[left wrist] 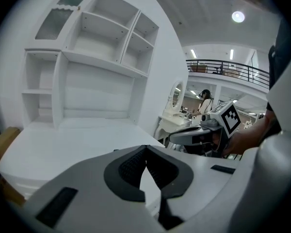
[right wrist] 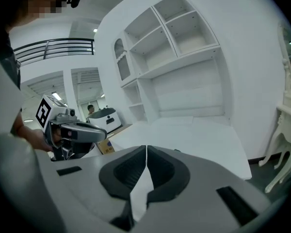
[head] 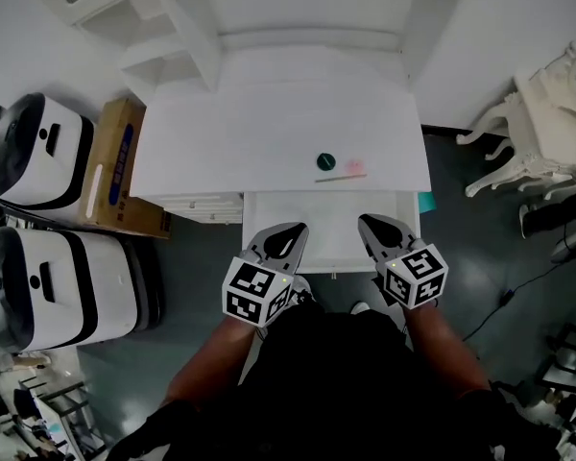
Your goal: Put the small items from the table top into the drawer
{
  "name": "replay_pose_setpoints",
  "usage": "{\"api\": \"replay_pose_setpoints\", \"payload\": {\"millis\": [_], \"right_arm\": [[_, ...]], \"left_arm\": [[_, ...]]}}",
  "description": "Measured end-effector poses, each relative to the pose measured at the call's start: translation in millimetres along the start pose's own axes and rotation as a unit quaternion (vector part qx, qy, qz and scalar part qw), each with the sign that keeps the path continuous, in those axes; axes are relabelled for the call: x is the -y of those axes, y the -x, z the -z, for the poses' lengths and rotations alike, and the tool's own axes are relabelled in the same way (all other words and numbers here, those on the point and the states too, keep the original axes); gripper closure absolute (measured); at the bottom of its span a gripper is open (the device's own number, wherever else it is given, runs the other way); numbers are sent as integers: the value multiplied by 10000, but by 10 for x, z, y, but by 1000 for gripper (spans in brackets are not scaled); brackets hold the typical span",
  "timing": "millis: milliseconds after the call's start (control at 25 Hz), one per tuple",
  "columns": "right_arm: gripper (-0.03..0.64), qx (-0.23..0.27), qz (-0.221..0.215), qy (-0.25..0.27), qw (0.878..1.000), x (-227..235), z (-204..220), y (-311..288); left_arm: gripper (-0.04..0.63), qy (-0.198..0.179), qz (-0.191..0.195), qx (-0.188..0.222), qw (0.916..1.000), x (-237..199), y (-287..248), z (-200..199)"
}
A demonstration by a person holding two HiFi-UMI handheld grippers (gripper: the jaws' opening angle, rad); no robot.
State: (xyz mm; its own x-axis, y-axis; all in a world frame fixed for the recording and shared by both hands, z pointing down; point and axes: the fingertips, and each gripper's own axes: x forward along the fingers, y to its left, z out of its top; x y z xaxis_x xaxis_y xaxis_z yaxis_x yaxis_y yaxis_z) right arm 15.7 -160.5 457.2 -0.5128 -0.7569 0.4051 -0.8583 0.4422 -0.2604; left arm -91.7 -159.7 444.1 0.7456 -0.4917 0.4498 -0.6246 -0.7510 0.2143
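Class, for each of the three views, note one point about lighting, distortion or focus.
Head view: even light, white table top nearly washed out, pink item faint. Left gripper view: fisheye bends the shelves; ceiling lamp glares. Right gripper view: dark rounded corners; shelves curve too.

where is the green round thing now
In the head view the green round item sits near the front edge of the table top, right of centre, beside a pink item, behind the open drawer.

small table items point(head: 326, 161) point(head: 354, 165) point(head: 341, 178) 3 | drawer point(head: 317, 227) 1 | claws point(head: 292, 230) point(head: 368, 222) 2 | cardboard box point(head: 115, 166) 1
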Motion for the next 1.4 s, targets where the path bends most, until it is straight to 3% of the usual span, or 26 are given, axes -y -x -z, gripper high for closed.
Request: {"api": "replay_pose_setpoints", "payload": {"millis": [160, 480, 840, 1200, 1400], "right_arm": [[591, 14, 176, -164, 9997, 13, 8, -127], [591, -279, 513, -6, 9983, 160, 150, -324], [591, -547, 782, 481, 9943, 704, 224, -648], [589, -1159, 464, 970, 9874, 1158, 428, -1017], [584, -1431, 220, 1133, 9830, 1435, 635, -1203]], "left_arm": [[592, -44, 175, -97, 9998, -176, -91, 84], [592, -82, 461, -320, 9984, -292, -232, 146], [592, 101, 65, -430, 9990, -409, -320, 303], [592, 603, -577, -430, 9956, -424, -537, 336], [592, 691, -845, -494, 9928, -379, -651, 331]]}}
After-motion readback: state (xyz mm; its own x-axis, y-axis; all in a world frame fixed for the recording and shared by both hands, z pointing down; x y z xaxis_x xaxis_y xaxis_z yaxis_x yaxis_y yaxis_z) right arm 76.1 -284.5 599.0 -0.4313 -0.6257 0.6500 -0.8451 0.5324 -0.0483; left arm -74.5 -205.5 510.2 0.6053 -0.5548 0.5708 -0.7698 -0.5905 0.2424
